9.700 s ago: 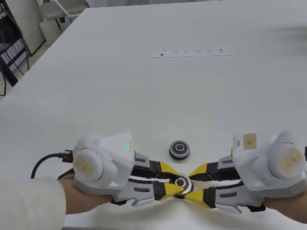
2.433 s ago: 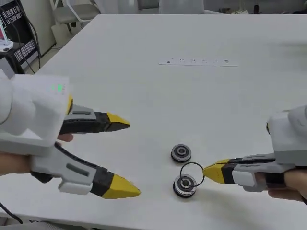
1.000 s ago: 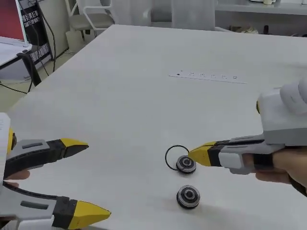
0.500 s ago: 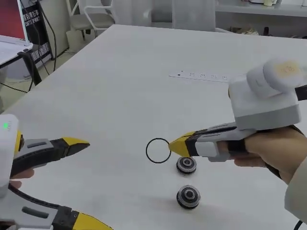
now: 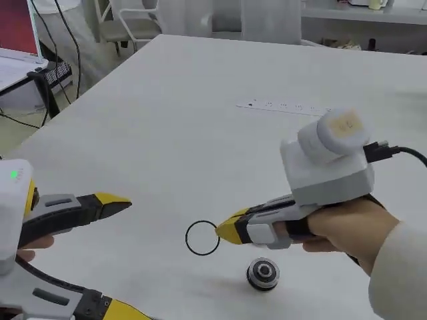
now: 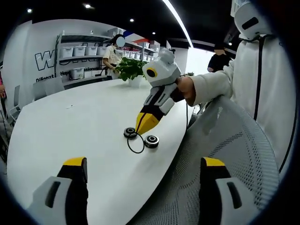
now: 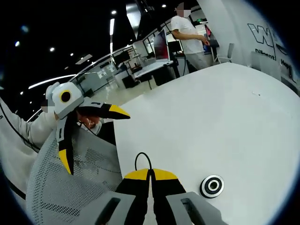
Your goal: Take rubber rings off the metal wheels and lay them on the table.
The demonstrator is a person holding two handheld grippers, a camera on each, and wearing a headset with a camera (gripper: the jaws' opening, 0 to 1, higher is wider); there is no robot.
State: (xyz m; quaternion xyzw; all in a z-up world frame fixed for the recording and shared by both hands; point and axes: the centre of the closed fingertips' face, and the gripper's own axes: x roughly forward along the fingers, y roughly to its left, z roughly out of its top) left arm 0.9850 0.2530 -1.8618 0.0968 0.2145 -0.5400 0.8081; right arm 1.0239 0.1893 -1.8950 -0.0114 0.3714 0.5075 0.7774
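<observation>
The right gripper (image 5: 223, 232) has its yellow-tipped jaws pinched together on a thin black rubber ring (image 5: 202, 238). The ring hangs from the tips low over the white table (image 5: 200, 120), left of a small round metal wheel (image 5: 263, 272). A second metal wheel (image 6: 130, 132) sits just beside the first. The left gripper (image 5: 127, 257) hovers at the near left, jaws spread wide, holding nothing.

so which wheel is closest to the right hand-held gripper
The far wheel, just beside the tip of the right hand-held gripper holding the ring. The other wheel lies apart, nearer the table edge.
</observation>
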